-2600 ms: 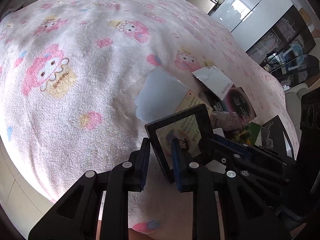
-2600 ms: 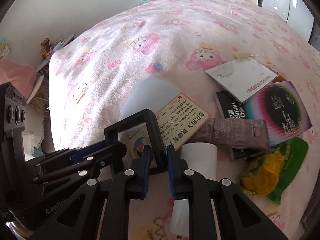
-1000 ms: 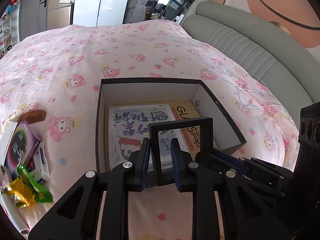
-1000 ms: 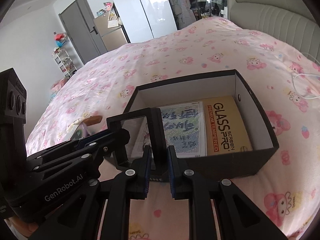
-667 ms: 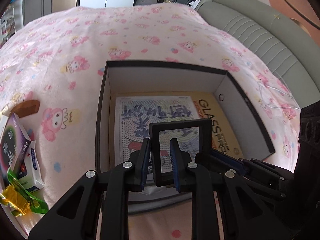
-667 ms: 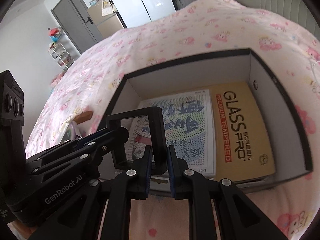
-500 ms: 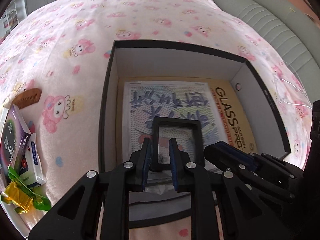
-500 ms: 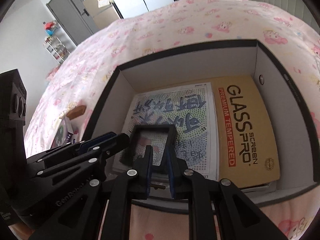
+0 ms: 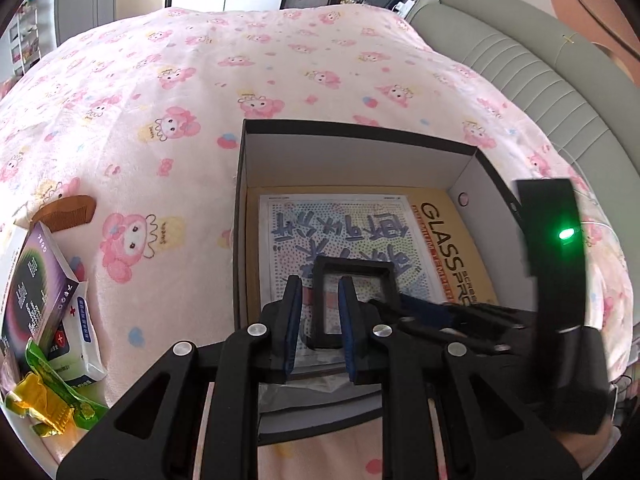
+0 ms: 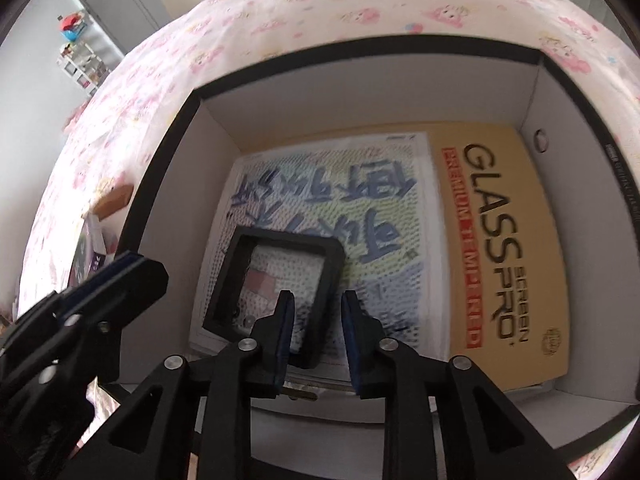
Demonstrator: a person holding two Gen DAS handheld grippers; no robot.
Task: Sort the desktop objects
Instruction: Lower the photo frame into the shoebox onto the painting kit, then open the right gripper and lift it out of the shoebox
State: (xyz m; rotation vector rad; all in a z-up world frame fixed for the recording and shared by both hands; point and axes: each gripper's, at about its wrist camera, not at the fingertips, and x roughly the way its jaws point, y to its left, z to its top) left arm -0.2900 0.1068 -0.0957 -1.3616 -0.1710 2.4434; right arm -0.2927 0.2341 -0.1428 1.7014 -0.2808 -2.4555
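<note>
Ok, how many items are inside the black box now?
3. The GLASS PRO package along the right wall, the dotted sheet left of it, and the small black frame at the sheet's near end. Anything under them is hidden.

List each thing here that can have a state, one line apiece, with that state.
Left tongs: shut on the black frame's edge.
Right tongs: open, jaws just been opening, the frame's other edge loose between them.
Black frame: down inside the box, over the dotted sheet.
Box: lidless, open.
GLASS PRO pack: lying flat in the box.
</note>
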